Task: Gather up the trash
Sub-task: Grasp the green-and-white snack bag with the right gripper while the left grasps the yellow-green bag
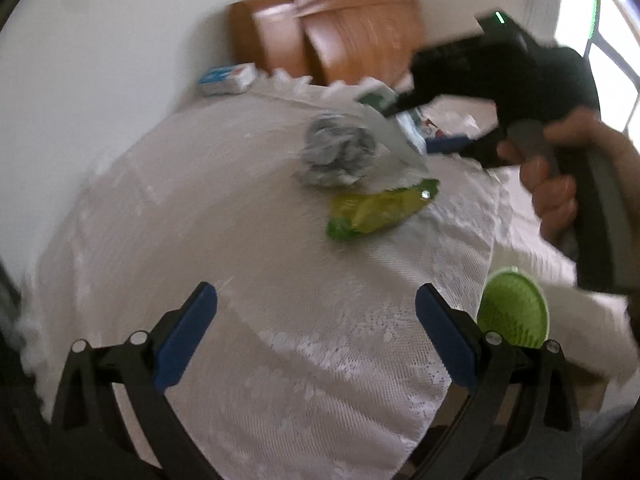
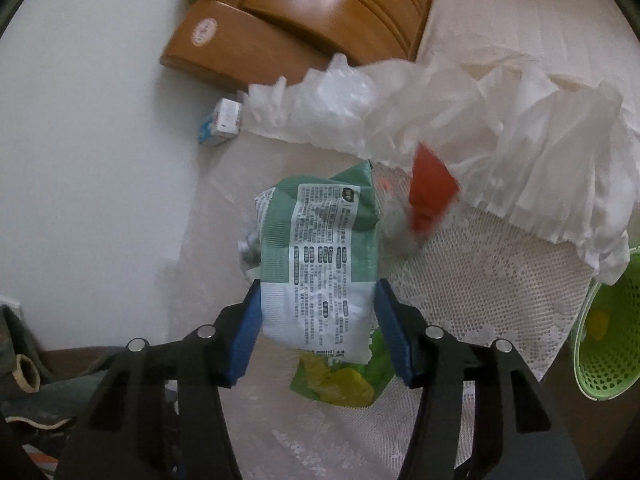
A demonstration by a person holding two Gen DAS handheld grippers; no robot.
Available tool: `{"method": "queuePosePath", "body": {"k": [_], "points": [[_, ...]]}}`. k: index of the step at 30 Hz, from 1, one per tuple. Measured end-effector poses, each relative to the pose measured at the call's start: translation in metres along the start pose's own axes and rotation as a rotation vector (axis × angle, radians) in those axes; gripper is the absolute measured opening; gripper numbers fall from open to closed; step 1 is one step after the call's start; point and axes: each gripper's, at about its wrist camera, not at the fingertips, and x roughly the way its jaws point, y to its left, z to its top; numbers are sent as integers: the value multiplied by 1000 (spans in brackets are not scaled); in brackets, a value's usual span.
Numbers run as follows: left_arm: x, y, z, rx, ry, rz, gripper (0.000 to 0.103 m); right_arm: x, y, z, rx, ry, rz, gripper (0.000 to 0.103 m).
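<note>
The right tool (image 2: 318, 328) has its blue pads set against both side edges of a green-and-white printed packet (image 2: 320, 264); the packet sits between the pads near its lower, white end, and the pads appear to press on it. The left tool (image 1: 316, 336) stands wide with nothing between its pads, low over the lace-covered bench (image 1: 280, 360).

Handling, as a judgement: the packet is thin printed film, light and soft, and it will crumple rather than resist. The film looks slick, so a grip across the flat lower body, as now, suits it better than a grip on a corner. No fragility is expected.

Appearance: the packet is rectangular, creased, white at the near end and pale green at the far end, with dense black print on its face. It stands up from the pads above the bench.

Just below it on the bench lies a yellow-green wrapper (image 2: 340, 380). In the left wrist view a crumpled grey wad (image 1: 336, 152) lies just beyond that wrapper. A green mesh basket (image 2: 604, 328) stands off the bench edge, to the right in the right wrist view. A white plastic bag (image 2: 500, 120) lies further back, with a blurred red item (image 2: 430, 188) just before it. A small blue-and-white box (image 1: 228, 78) rests at the far edge.
</note>
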Motion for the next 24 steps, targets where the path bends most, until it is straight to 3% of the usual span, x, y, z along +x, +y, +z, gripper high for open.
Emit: {"method": "queuePosePath", "body": {"k": [7, 11, 17, 21, 24], "points": [[29, -39, 30, 293, -32, -54, 95, -42, 7, -4, -87, -60, 1, 56], [52, -63, 51, 425, -47, -72, 94, -88, 2, -19, -143, -137, -73, 56], [85, -89, 62, 557, -12, -66, 70, -133, -36, -42, -105, -205, -179, 56], [103, -90, 63, 549, 47, -62, 42, -147, -68, -56, -25, -213, -186, 56], [99, -81, 64, 498, 42, -82, 40, -153, -83, -63, 0, -214, -206, 56]]}}
